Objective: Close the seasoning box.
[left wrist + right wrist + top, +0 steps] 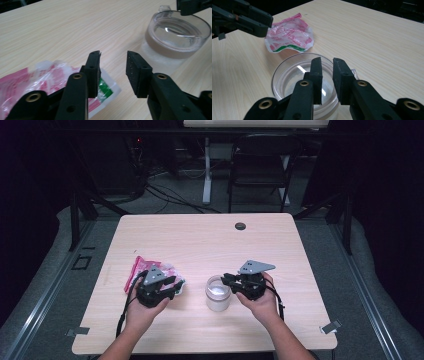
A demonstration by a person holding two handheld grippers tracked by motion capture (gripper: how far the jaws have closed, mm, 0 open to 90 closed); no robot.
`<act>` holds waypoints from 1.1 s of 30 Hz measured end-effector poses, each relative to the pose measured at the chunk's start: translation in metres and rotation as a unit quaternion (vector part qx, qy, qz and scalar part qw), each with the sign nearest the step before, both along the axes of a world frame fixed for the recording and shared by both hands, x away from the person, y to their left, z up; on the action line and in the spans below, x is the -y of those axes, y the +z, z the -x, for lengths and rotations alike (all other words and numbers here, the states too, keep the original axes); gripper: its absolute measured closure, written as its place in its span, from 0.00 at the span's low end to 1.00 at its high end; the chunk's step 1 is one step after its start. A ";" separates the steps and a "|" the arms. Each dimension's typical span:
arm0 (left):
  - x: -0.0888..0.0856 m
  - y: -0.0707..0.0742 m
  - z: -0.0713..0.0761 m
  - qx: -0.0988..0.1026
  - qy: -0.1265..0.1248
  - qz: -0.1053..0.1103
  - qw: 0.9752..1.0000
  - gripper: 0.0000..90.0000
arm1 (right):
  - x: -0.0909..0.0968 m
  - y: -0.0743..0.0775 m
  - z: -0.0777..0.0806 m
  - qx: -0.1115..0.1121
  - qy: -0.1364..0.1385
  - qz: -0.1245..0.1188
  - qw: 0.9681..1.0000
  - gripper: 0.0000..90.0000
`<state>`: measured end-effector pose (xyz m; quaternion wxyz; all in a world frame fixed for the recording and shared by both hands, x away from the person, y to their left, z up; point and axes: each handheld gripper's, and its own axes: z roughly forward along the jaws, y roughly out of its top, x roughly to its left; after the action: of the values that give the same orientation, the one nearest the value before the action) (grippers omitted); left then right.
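A pale wooden table (pixel 200 237) bears a crumpled packet (pixel 137 267) and a clear jar (pixel 218 293).

Pale wooden table (pixel 200 240) with a dark round grommet (pixel 240 226), black folding chair (pixel 260 167) behind — cables (pixel 165 195) on the floor

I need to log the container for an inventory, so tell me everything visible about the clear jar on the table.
The clear jar is a short, round, see-through container, plastic by its look, standing upright and lidless on the wooden table, near the front. Its lower part looks frosted white; whether anything is inside cannot be told. The right gripper is at its rim, jaws either side of the wall. The red-and-white wrapper lies apart from it.
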<state>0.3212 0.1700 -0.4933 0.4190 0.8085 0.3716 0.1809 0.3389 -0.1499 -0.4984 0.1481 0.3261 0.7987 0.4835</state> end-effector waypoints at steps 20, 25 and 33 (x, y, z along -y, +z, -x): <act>-0.071 -0.024 0.007 0.008 0.089 0.004 0.996 0.52 | 0.003 0.003 0.001 0.000 -0.004 -0.003 1.000 0.81; -0.082 -0.032 0.004 0.004 0.100 0.002 0.995 0.51 | 0.010 0.004 -0.001 0.000 -0.015 -0.011 1.000 0.77; -0.091 -0.042 -0.003 -0.008 0.110 -0.018 0.994 0.51 | 0.027 0.004 -0.007 -0.007 -0.060 -0.024 0.998 0.65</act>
<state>0.3243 0.2615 -0.5356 0.3795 0.7714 0.4580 0.2261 0.3461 -0.1773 -0.4949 0.1635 0.3800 0.7669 0.4907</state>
